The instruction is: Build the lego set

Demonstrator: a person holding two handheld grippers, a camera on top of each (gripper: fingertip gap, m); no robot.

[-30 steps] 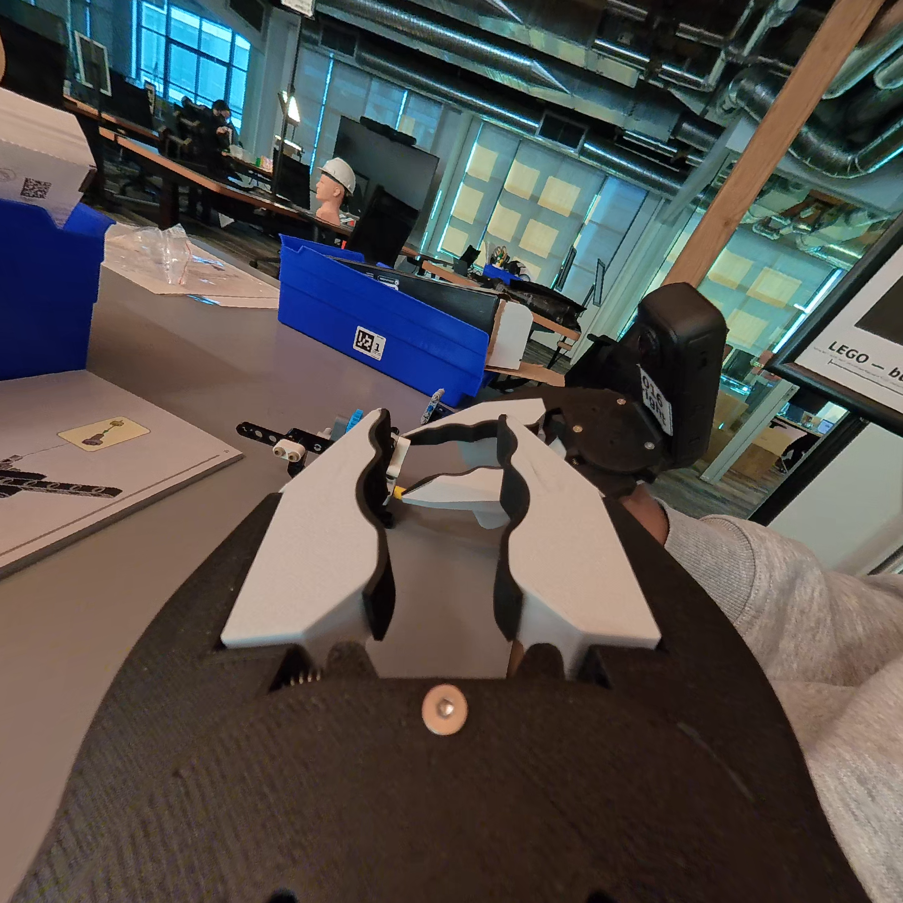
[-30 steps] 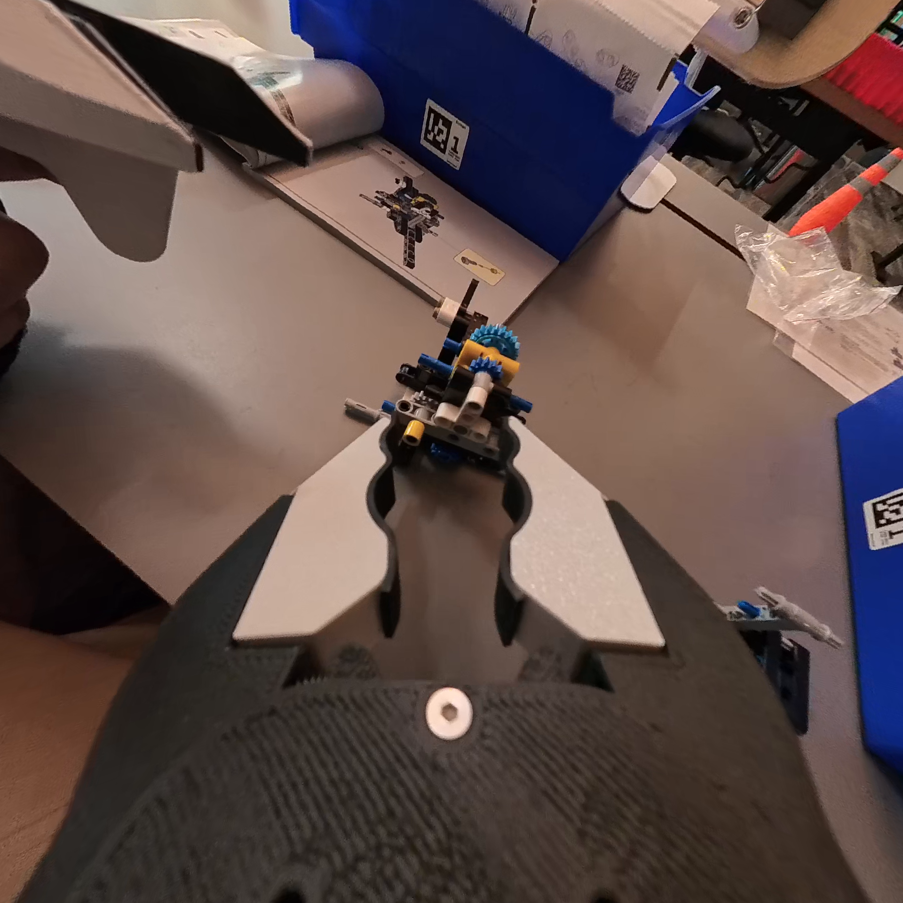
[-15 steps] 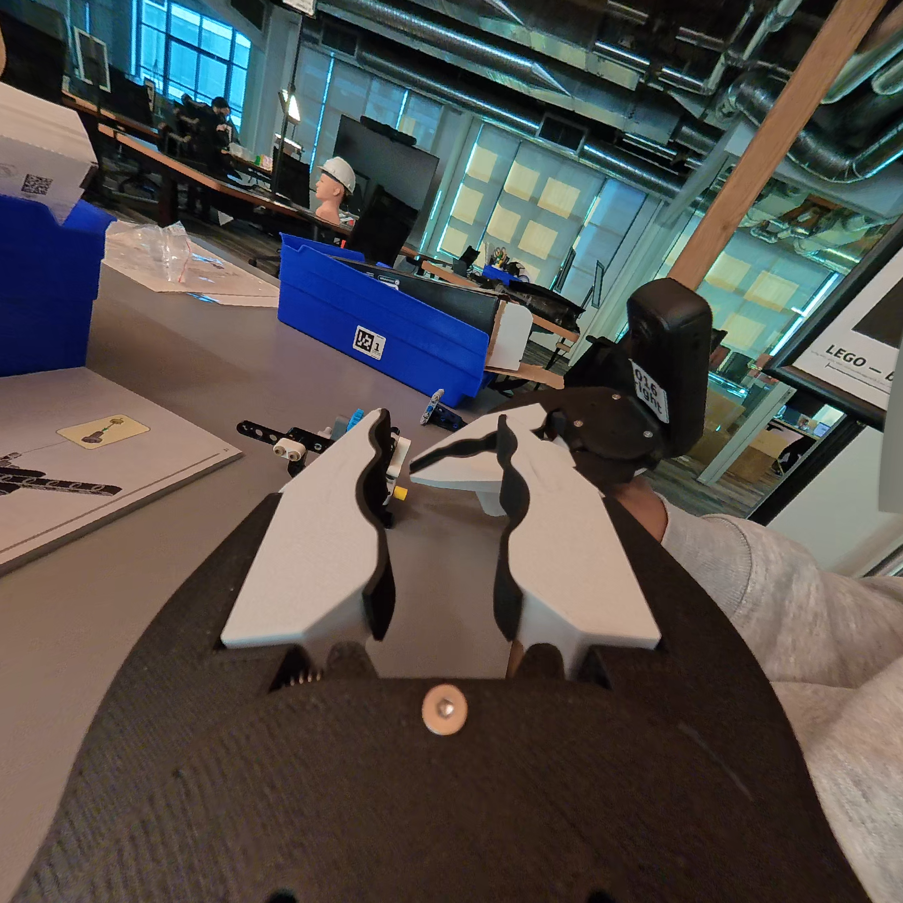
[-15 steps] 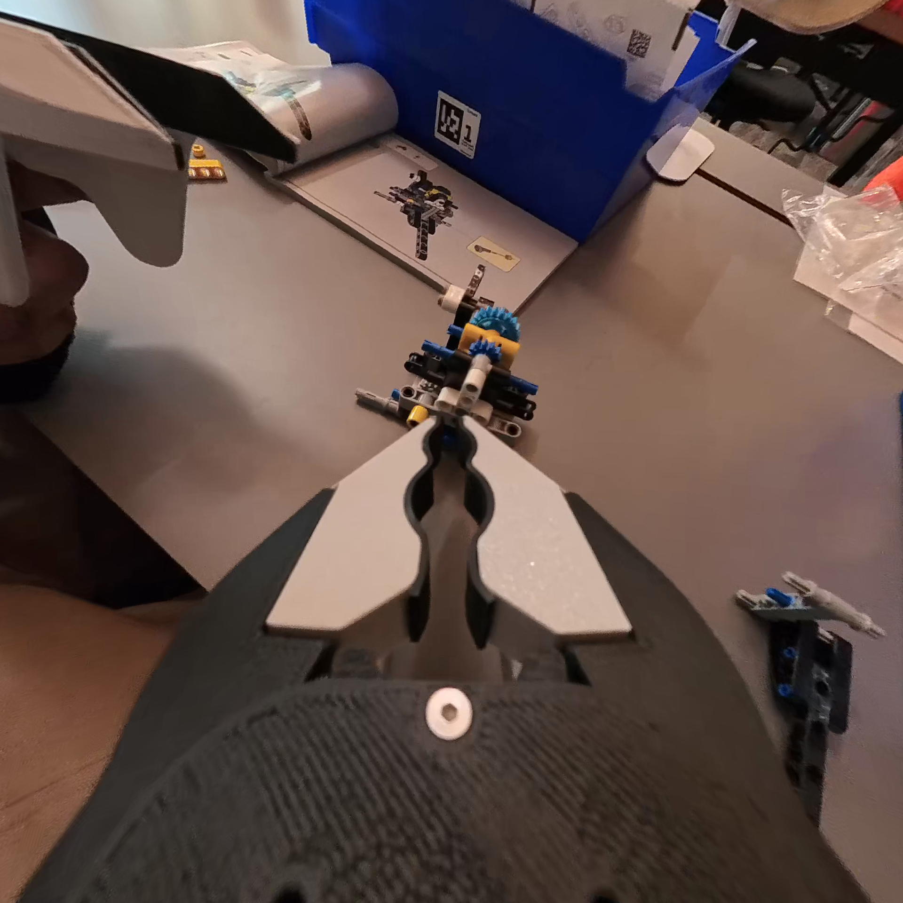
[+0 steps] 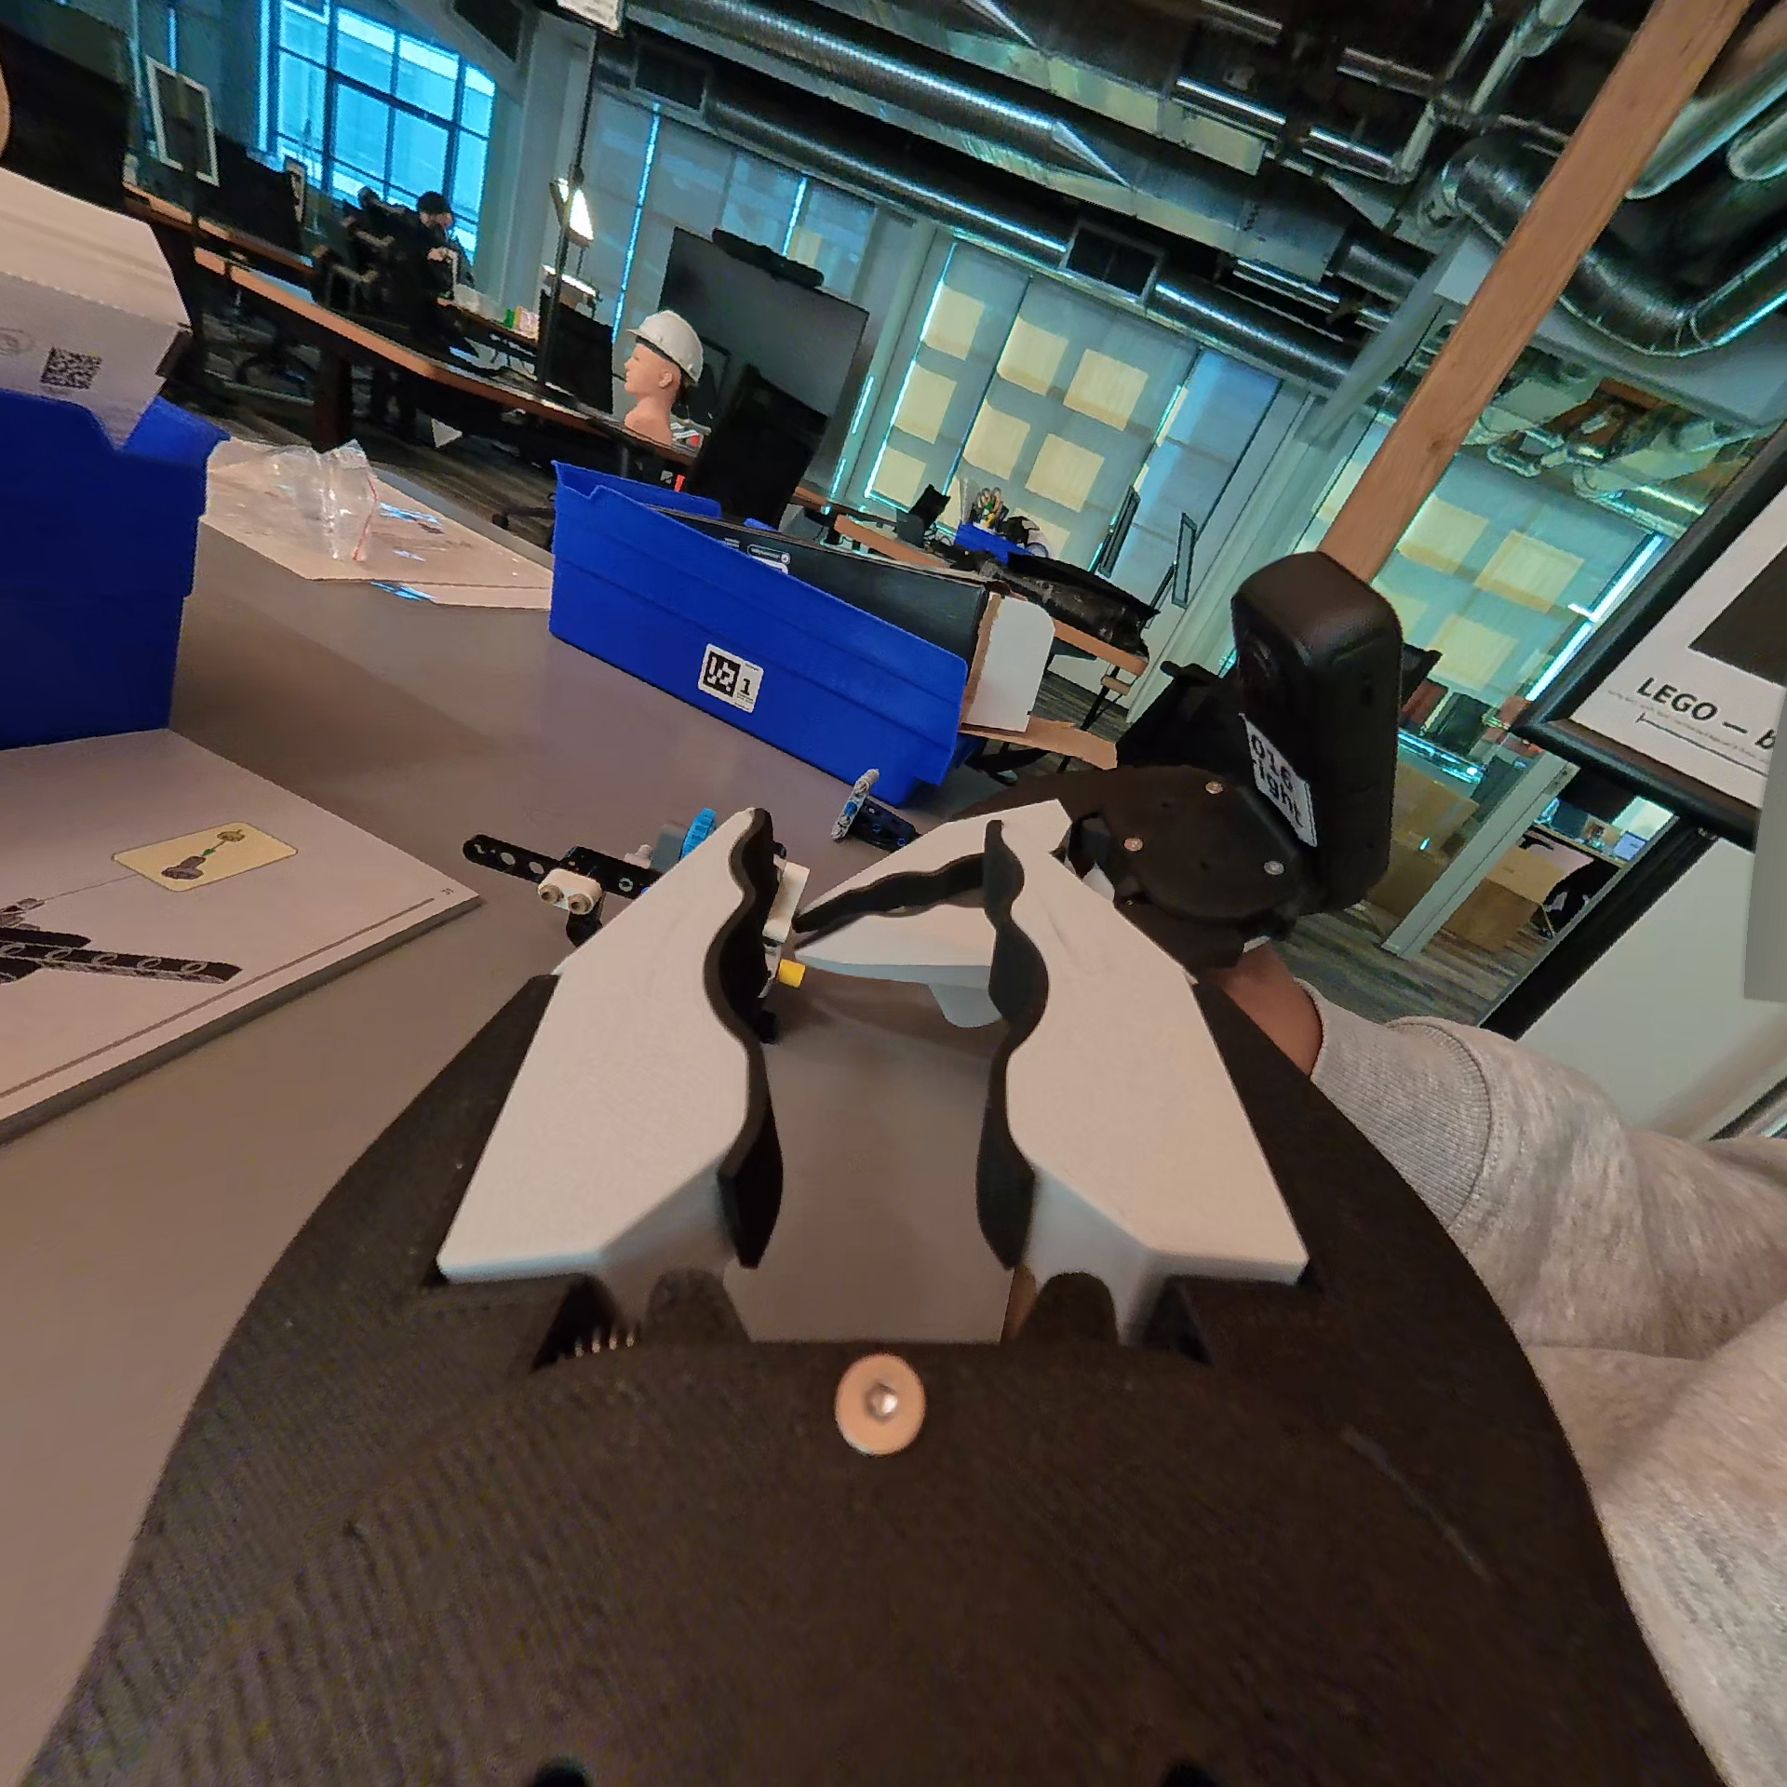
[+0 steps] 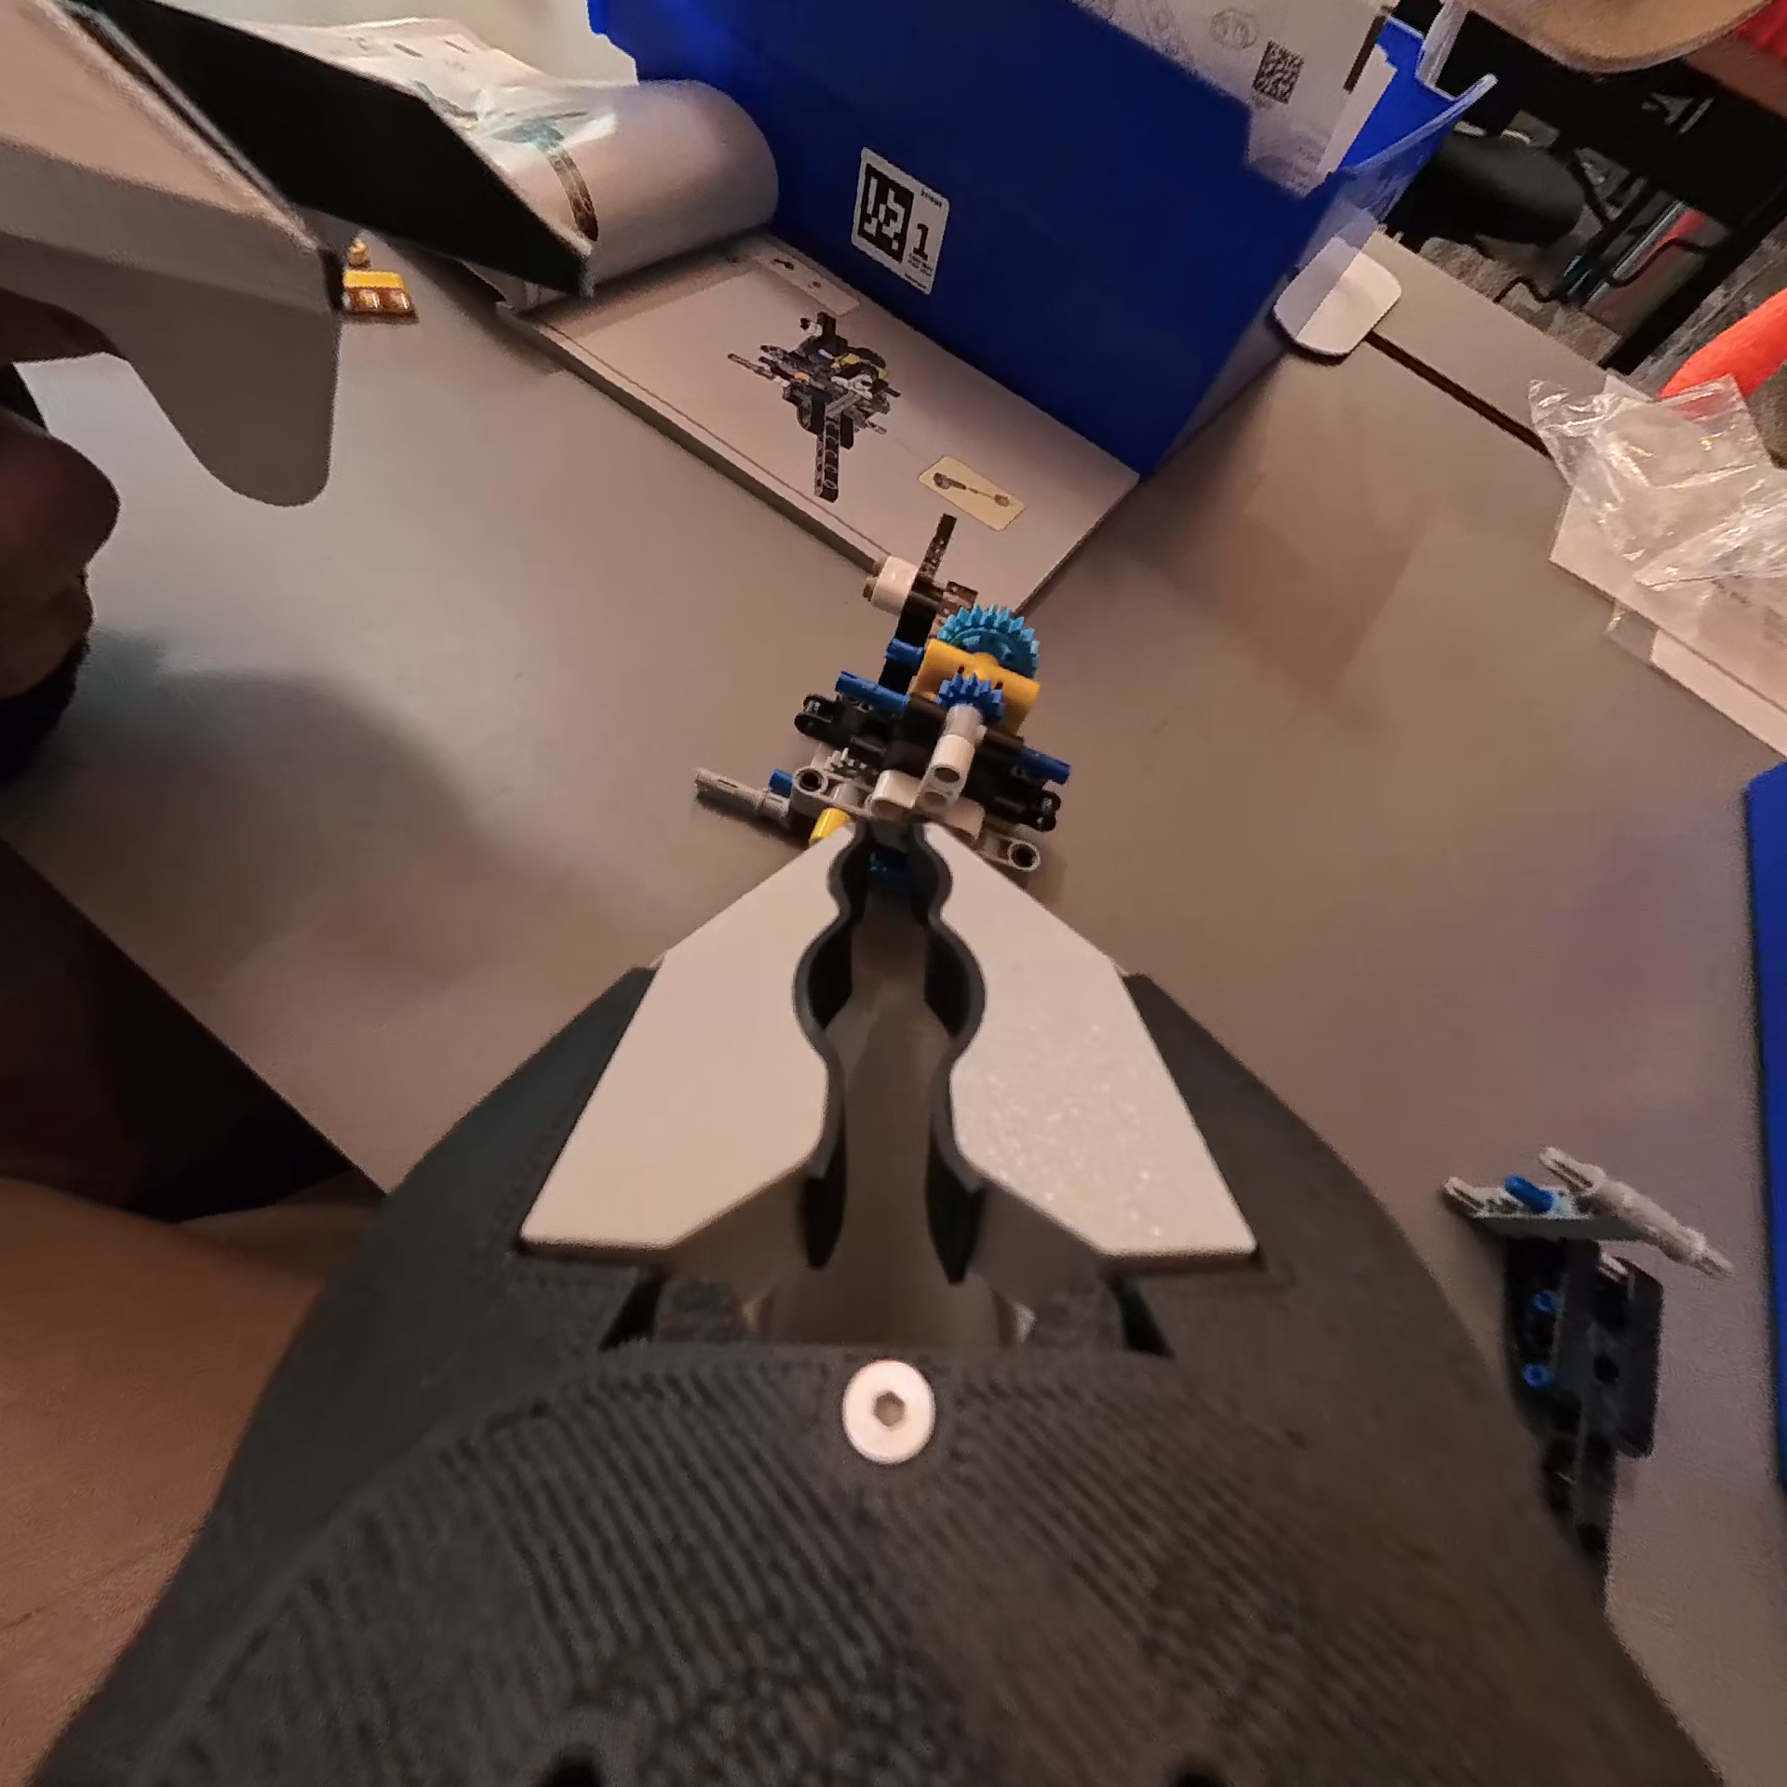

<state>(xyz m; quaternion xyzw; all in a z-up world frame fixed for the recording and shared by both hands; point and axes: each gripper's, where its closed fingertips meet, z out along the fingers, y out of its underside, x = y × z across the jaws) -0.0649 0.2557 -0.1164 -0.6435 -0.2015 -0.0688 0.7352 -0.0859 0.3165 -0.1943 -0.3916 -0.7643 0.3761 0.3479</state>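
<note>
Lego assembly (image 6: 933, 740) and spare sub-build (image 6: 1571, 1296) on the grey table

The lego assembly lies flat on the grey surface just off the corner of the open instruction booklet (image 6: 851, 416): black beams crossed by blue pins, a yellow block carrying two blue gears, a white connector on top, light grey pieces and a yellow pin at its near edge, and a black beam with a white connector reaching towards the booklet. A grey axle pokes out at its left. In the left wrist view it (image 5: 619, 870) sits low and partly hidden. Well apart to the right lies the spare sub-build, dark beams with blue pins and a grey piece across its far end.
</note>
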